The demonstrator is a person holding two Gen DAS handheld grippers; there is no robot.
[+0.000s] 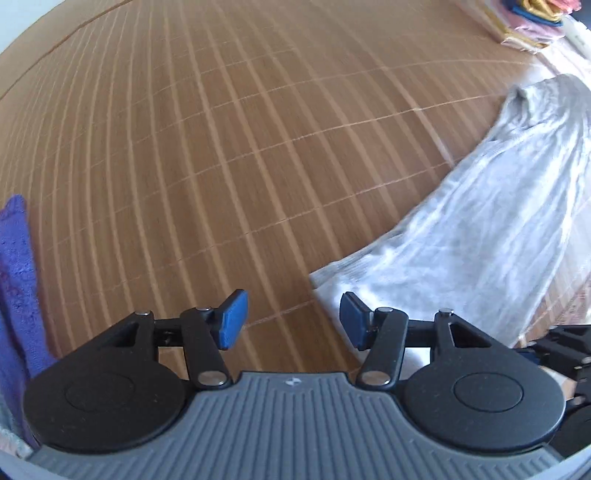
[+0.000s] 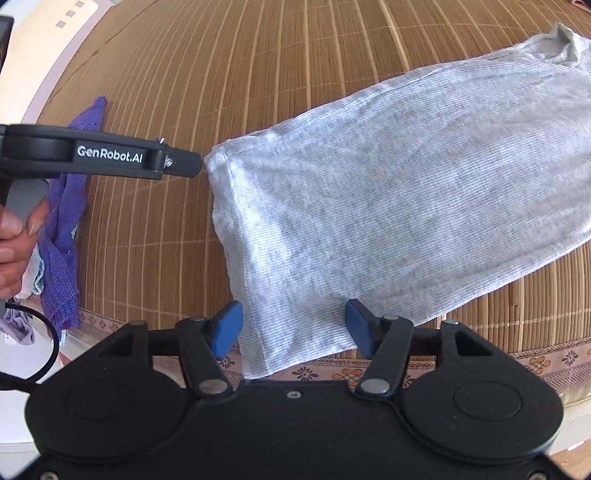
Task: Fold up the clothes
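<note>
1. Right now, two grippers, one per hand, both pointing steeply down at the mat (image 1: 221, 147).
2. Left gripper (image 1: 291, 319): jaws apart, nothing between the two blue pads (image 1: 232, 319). Released. Bare mat under the gap; the right pad sits just at the shirt's near corner, contact unclear.
3. Right gripper (image 2: 293, 328): jaws apart, two blue pads (image 2: 227, 328). The shirt's near corner lies in the gap below, pads not pressing it. Released.
4. One grey shirt (image 2: 406, 203), task item, flat on the mat, folded into a long strip. Runs from my right gripper up toward top right, collar end far. Near corner hangs over the mat's patterned border (image 2: 535, 360).
5. In the right view my left gripper comes in side-on from the left, its tip just at the shirt's left corner; touching or not, cannot tell.
6. One hand (image 2: 14, 236) seen, left edge of the right view, on the left gripper's handle.
7. One purple knit garment (image 2: 62, 221), crumpled at the mat's left edge, well apart from the shirt. Some pale cloth under it, count unclear.
8. One stack of folded clothes (image 1: 532, 18), far top right in the left view; pink, yellow, blue layers, number cannot tell.
9. One black cable (image 2: 44, 354), lower left of the right view.
</note>
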